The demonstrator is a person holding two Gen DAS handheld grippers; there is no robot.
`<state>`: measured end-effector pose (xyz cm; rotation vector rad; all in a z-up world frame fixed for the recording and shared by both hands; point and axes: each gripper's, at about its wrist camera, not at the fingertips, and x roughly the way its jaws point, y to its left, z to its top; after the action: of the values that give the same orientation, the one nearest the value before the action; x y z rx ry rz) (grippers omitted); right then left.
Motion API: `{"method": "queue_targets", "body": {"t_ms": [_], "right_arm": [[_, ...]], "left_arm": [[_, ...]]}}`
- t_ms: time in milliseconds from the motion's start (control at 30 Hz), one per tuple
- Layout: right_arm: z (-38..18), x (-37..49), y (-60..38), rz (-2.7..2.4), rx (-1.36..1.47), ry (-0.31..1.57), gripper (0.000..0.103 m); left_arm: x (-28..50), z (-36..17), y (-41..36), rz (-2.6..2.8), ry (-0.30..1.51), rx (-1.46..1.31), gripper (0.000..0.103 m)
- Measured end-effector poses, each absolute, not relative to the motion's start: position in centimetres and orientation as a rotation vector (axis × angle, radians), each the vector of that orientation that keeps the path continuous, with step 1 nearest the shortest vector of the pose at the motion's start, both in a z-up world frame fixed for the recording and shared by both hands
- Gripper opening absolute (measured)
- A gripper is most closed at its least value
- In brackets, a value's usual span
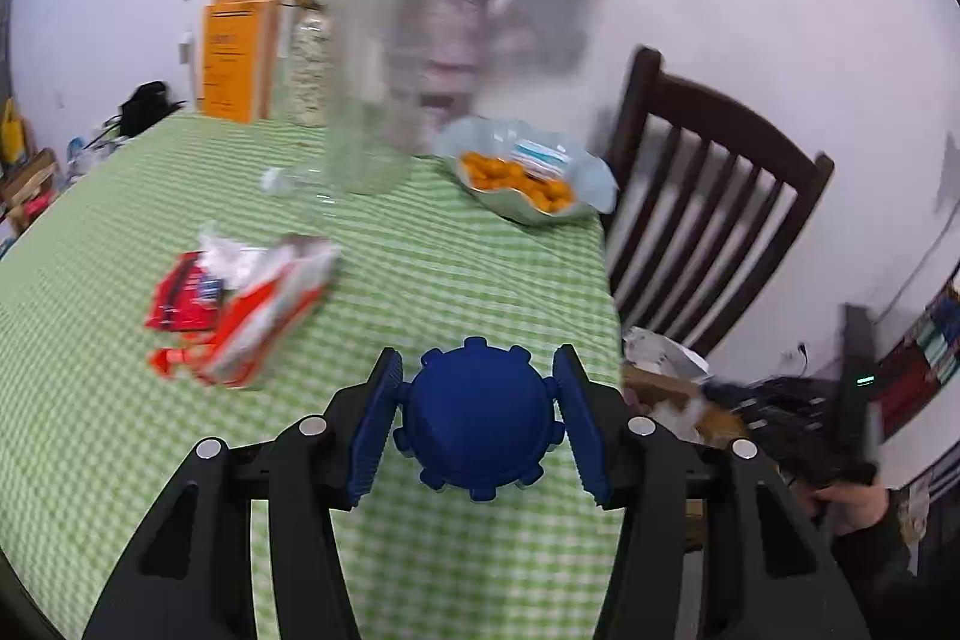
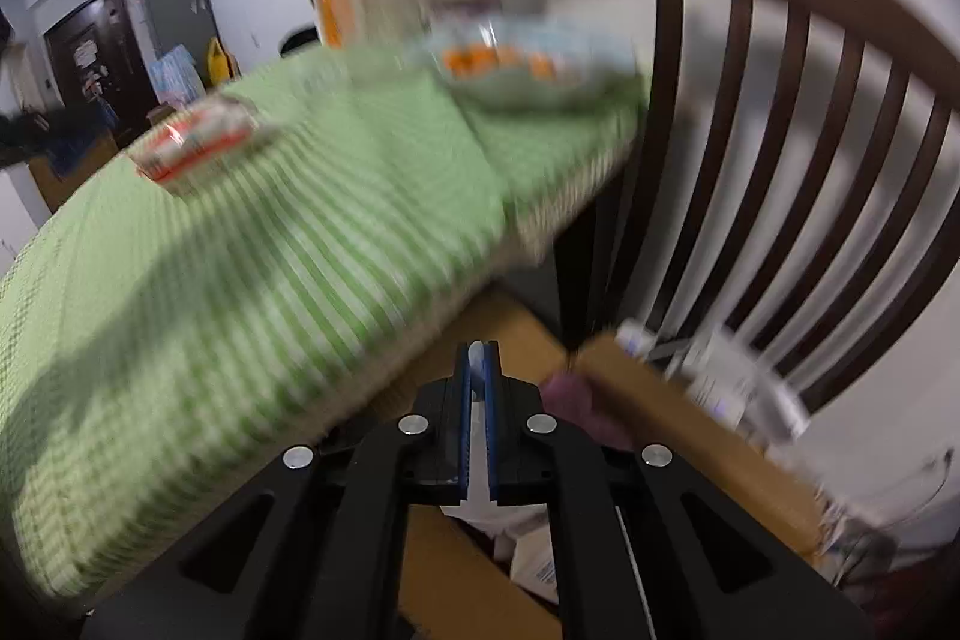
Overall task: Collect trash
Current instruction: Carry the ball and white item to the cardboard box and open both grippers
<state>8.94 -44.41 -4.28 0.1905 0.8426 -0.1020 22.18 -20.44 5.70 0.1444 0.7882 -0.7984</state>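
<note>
The left gripper (image 1: 477,421) clamps a blue ball (image 1: 480,415) over the table (image 1: 420,280)'s near right; the right gripper (image 2: 478,364), nearly together on a white scrap (image 2: 476,358), hangs above the cardboard box (image 2: 636,388). Wrappers (image 1: 240,304) wait far left. The scrap could miss.

A blue knobbed cap (image 1: 480,421) is being gripped by the left gripper (image 1: 478,421), red-and-white wrappers (image 1: 240,307) lying at ten o'clock.
</note>
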Motion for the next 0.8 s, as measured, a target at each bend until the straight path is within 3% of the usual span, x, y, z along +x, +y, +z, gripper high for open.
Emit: {"method": "queue_targets", "body": {"t_ms": [67, 133, 433, 800], "right_arm": [[-7.4, 9.6, -45.2, -0.088, 0.251, 0.948, 0.018], [-8.7, 9.3, -45.9, -0.091, 0.296, 0.970, 0.044], [-6.4, 3.5, -51.6, -0.228, 0.394, 0.836, 0.058], [-7.2, -2.0, -55.3, -0.324, 0.466, 0.802, 0.059]], "left_arm": [[21.8, 5.1, -22.6, -0.830, 0.807, 0.164, 0.050], [21.4, 4.4, -24.1, -0.852, 0.821, 0.182, 0.050], [17.2, -2.2, -34.8, -1.040, 0.976, 0.327, 0.050], [14.5, -11.5, -43.3, -1.086, 1.215, 0.521, 0.050]]}}
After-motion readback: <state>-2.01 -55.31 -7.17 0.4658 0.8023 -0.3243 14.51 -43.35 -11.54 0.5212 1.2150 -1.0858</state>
